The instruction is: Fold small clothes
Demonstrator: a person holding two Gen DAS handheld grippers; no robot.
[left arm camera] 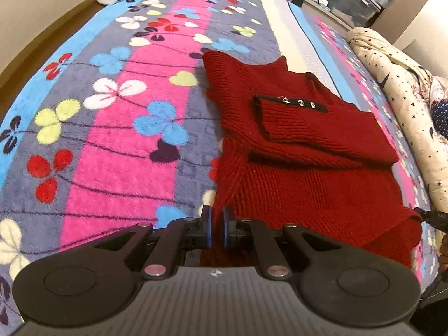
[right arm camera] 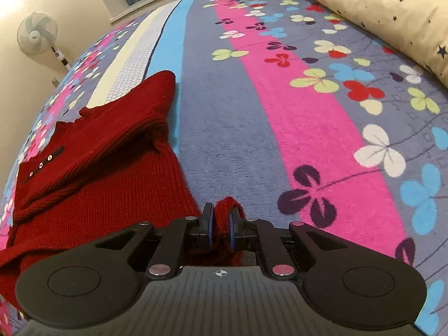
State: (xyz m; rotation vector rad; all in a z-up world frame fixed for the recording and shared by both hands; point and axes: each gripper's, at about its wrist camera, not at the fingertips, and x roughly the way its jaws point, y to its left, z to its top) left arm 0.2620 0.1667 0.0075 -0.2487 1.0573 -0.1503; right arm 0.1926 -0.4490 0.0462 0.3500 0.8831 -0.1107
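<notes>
Both grippers pinch red sweater (left arm camera: pixel 308 145) hem; collar end points away.

No legible text, brand or number is seen in either view. Only a small white compass-like cross mark (left arm camera: pixel 216 273) is printed on the grey ribbed housing (left arm camera: pixel 224 302) of each tool; the mark (right arm camera: pixel 221 273) carries no lettering.

Dark red ribbed knit sweater (left arm camera: pixel 308 168) with a black-trimmed cuff (left arm camera: pixel 291 103) bearing silver studs; fleece blanket (left arm camera: pixel 112 112) striped grey, pink and sky blue with multicoloured clovers; cream quilt (right arm camera: pixel 364 5) scattered with navy stars
</notes>
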